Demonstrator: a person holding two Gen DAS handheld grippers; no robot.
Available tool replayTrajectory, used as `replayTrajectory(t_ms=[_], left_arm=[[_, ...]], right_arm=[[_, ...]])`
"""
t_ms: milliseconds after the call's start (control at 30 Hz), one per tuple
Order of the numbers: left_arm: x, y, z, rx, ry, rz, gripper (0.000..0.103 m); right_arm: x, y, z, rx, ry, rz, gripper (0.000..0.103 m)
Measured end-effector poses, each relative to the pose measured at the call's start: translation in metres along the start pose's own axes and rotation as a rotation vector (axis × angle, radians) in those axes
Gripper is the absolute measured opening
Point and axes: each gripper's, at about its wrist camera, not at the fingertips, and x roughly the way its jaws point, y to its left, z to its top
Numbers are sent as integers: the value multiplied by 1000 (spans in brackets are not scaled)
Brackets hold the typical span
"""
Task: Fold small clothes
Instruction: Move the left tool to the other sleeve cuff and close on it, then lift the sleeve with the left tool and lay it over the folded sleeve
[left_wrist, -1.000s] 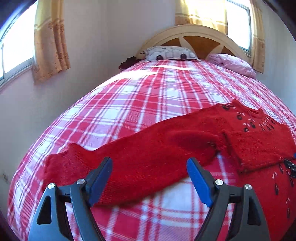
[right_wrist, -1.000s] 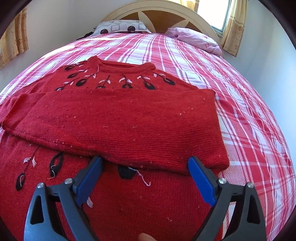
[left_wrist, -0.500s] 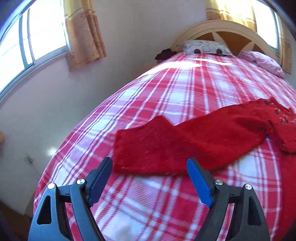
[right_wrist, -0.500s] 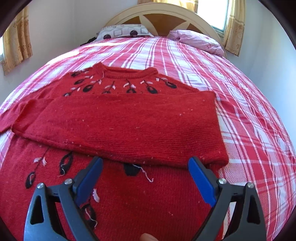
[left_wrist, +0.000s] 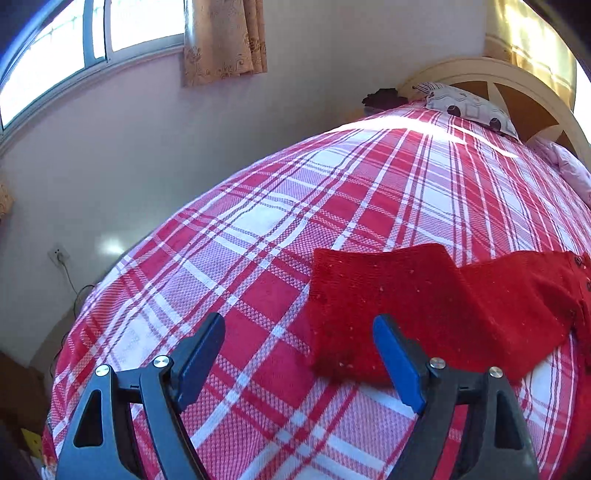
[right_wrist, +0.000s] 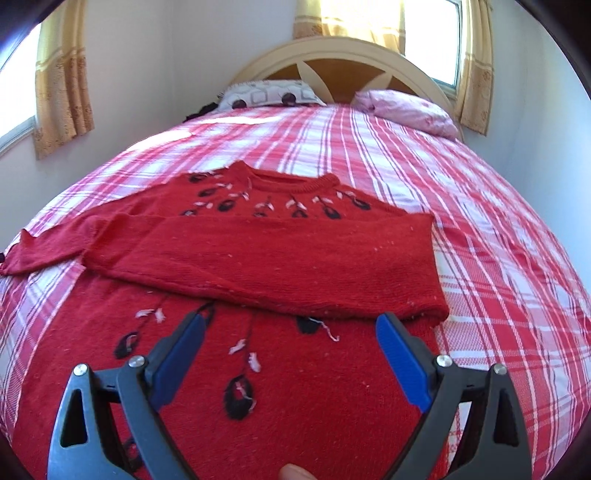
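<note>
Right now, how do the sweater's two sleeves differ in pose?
The right sleeve is folded across the sweater's chest, below the embroidered yoke; the left sleeve lies stretched out sideways on the plaid bedspread. The right sleeve's cuff rests on the sweater itself; the left sleeve's cuff lies off it. Both are plain red knit, lying flat.

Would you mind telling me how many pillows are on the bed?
2. The patterned grey pillow lies at the headboard toward the left of the right wrist view; the pink pillow lies beside it on the right. None appears hidden.
</note>
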Motion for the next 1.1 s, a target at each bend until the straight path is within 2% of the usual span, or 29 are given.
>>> replayTrajectory(t_ms=[133, 233, 267, 300, 333, 367, 400, 500, 633, 733, 833, 900, 1100], left_arm=[[23, -4, 1, -1, 75, -33, 83], [23, -9, -1, -1, 60, -38, 81], [22, -11, -2, 17, 57, -48, 70], [20, -13, -2, 24, 52, -54, 51], [18, -15, -3, 34, 49, -63, 42], [17, -17, -1, 45, 55, -77, 25], [14, -20, -1, 54, 61, -98, 16], [11, -21, 1, 53, 67, -98, 13], [-4, -8, 8, -48, 46, -157, 12], [-22, -5, 16, -74, 7, -187, 12], [-38, -4, 23, -119, 3, -288, 12], [-52, -13, 28, -105, -23, -314, 12], [-93, -59, 43, -59, -69, -456, 12]], right_arm=[[-4, 10, 0, -8, -9, 35, 96], [-5, 16, -6, -13, -6, 51, 96], [-5, 19, -8, -13, -3, 58, 96], [-6, 20, -11, -12, -2, 60, 96], [-6, 21, -13, -11, 0, 63, 96], [-6, 22, -15, -9, 2, 69, 96], [-6, 22, -16, -7, 2, 72, 96], [-8, 22, -20, -2, 1, 77, 96], [-12, 20, -24, 13, -3, 88, 96], [-15, 19, -28, 16, -5, 90, 96], [-14, 18, -30, 22, 3, 87, 96], [-14, 17, -31, 33, 2, 90, 96], [-17, 19, -34, 32, -4, 99, 96]])
